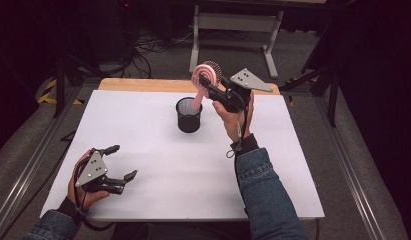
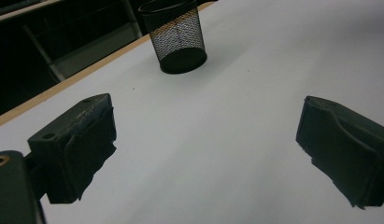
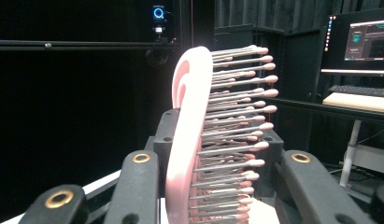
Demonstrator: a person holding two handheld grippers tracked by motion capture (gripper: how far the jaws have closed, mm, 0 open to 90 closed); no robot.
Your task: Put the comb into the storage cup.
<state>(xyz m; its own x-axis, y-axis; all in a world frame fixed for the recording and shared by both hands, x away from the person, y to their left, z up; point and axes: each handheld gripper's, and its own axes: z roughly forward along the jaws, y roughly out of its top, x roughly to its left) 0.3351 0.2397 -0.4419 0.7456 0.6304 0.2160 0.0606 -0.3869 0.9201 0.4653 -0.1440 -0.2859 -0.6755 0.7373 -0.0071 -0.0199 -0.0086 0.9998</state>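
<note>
A pink hairbrush (image 1: 207, 75) with a round bristled head is held up over the back of the white table (image 1: 158, 165). My right gripper (image 1: 211, 90) is shut on it just below the head. Its handle slants down to the mouth of a black mesh cup (image 1: 188, 116). In the right gripper view the brush (image 3: 189, 140) stands upright between the jaws of my right gripper (image 3: 217, 149), bristles to the right. My left gripper (image 1: 124, 161) rests open near the front left corner, holding nothing. In the left gripper view the mesh cup (image 2: 178, 39) stands far beyond that gripper's (image 2: 206, 144) wide-apart jaws.
The table's wooden back edge (image 1: 143, 84) shows behind the white top. A white desk frame (image 1: 235, 30) and cables (image 1: 148, 47) lie on the floor beyond. A monitor (image 3: 360, 42) on a desk is in the right gripper view.
</note>
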